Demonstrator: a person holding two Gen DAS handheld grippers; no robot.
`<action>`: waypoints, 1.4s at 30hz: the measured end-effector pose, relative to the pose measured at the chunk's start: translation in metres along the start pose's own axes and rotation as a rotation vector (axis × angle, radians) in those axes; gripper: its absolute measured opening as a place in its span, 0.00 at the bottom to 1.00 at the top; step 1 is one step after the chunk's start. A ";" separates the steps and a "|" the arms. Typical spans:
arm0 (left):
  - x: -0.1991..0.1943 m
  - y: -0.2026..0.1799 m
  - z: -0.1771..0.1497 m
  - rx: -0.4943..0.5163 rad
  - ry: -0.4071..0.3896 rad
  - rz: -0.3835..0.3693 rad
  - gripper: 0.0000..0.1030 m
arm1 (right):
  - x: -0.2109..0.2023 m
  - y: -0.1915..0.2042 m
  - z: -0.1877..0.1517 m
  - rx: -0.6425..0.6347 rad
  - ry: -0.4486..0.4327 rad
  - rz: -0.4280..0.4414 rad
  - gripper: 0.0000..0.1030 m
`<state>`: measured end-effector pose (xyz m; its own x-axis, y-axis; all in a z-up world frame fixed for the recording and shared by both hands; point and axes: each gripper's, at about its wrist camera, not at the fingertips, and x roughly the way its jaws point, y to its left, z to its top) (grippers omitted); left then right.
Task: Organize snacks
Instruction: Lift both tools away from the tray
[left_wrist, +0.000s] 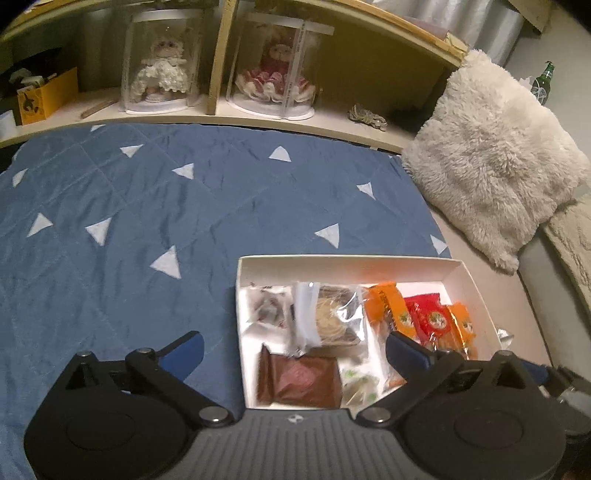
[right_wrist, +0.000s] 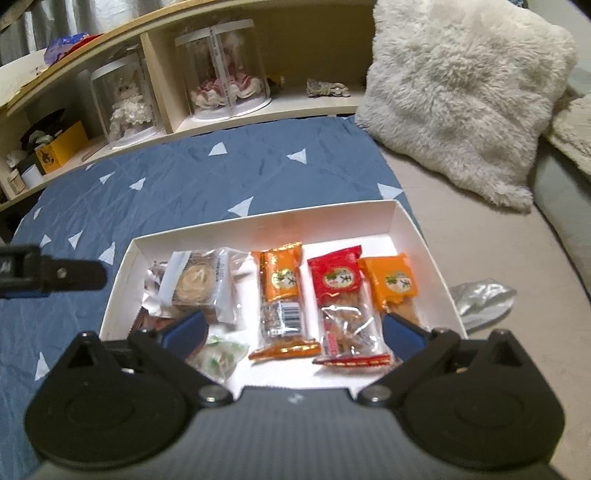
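One shallow white cardboard box (right_wrist: 413, 229) on the blue quilt (right_wrist: 166, 177), holding two orange packets (right_wrist: 282, 271) at 12 and 1 o'clock, one red packet (right_wrist: 338, 275) between them, one clear-wrapped cookie (right_wrist: 195, 282) at 10, sorted by kind presumably; left gripper (left_wrist: 291, 350) and right gripper (right_wrist: 293, 326) both spread wide, empty, over its near edge.

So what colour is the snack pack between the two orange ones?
Red pack, clearest in the right wrist view.
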<state>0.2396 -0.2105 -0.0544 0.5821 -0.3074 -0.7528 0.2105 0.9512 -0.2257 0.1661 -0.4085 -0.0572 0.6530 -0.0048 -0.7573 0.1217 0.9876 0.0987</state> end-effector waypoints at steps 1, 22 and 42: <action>-0.005 0.002 -0.002 0.001 -0.012 -0.005 1.00 | -0.004 0.000 -0.001 -0.003 -0.001 0.000 0.99; -0.126 0.021 -0.064 0.082 -0.182 0.040 1.00 | -0.130 0.017 -0.037 -0.002 -0.129 0.004 0.99; -0.207 0.019 -0.147 0.183 -0.315 0.076 1.00 | -0.227 0.049 -0.115 -0.057 -0.237 -0.015 0.99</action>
<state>0.0075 -0.1251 0.0057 0.8086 -0.2561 -0.5297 0.2776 0.9599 -0.0404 -0.0618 -0.3414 0.0453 0.8094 -0.0492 -0.5852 0.0946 0.9944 0.0473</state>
